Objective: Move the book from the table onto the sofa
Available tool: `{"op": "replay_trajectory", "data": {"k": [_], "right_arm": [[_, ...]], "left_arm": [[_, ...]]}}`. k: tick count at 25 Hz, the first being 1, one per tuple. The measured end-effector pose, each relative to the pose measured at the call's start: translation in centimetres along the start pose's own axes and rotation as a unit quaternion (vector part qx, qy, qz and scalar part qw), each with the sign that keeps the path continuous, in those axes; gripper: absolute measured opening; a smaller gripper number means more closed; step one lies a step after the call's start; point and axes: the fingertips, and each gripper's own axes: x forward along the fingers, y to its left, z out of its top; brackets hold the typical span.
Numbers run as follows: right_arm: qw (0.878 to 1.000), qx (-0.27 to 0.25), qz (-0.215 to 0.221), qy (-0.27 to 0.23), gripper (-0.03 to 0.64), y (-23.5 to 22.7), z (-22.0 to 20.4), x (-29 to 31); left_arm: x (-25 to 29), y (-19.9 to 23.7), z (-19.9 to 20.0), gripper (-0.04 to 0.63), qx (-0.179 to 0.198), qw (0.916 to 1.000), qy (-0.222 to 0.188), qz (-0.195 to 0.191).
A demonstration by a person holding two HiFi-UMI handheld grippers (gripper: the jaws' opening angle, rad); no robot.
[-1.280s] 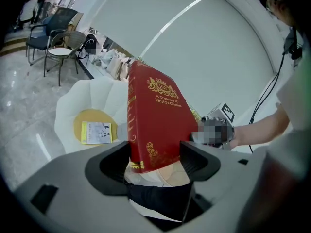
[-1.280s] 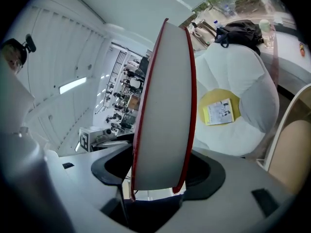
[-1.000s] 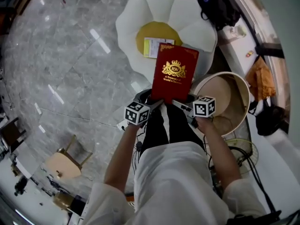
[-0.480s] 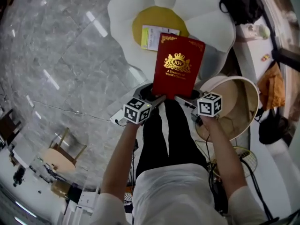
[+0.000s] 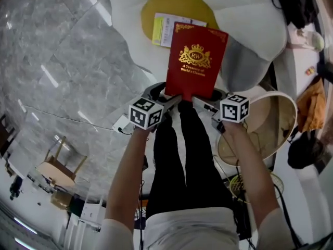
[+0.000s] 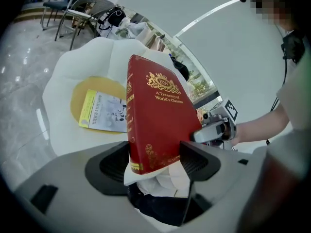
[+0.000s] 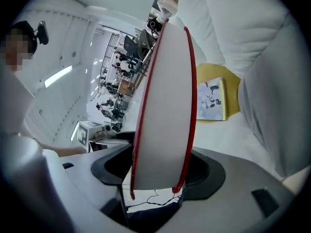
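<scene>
A red hardcover book [image 5: 195, 61] with a gold crest hangs tilted over the white flower-shaped sofa [image 5: 244, 20], held by its near edge between both grippers. My left gripper [image 5: 174, 99] is shut on the book's lower left corner, and in the left gripper view the book [image 6: 155, 115] sits between the black pads [image 6: 197, 161]. My right gripper [image 5: 202, 100] is shut on the lower right corner; the right gripper view shows the book's white page edge [image 7: 165, 106] clamped between the jaws. The sofa's yellow centre [image 5: 179, 7] lies under and beyond the book.
A thin yellow-and-white booklet [image 5: 165, 29] lies on the sofa's yellow centre. A round light-wood table [image 5: 270, 124] stands at the right, with a wire basket [image 5: 250, 184] by it. A black bag [image 5: 294, 4] rests at the sofa's far right. Grey marble floor [image 5: 62, 61] spreads to the left.
Both grippers have gone down with the book, closer to the sofa, which now looms larger. The grip on the book's near edge is unchanged.
</scene>
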Motion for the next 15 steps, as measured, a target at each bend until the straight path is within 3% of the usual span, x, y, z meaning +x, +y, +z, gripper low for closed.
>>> {"op": "replay_trajectory", "data": {"k": [15], "right_arm": [[0.999,0.024,-0.033,-0.004,0.322,-9.1,-0.4,5.4]], "left_arm": [[8.0,7.6,-3.3,0.319,-0.029,0.9985,0.042,-0.023]]}}
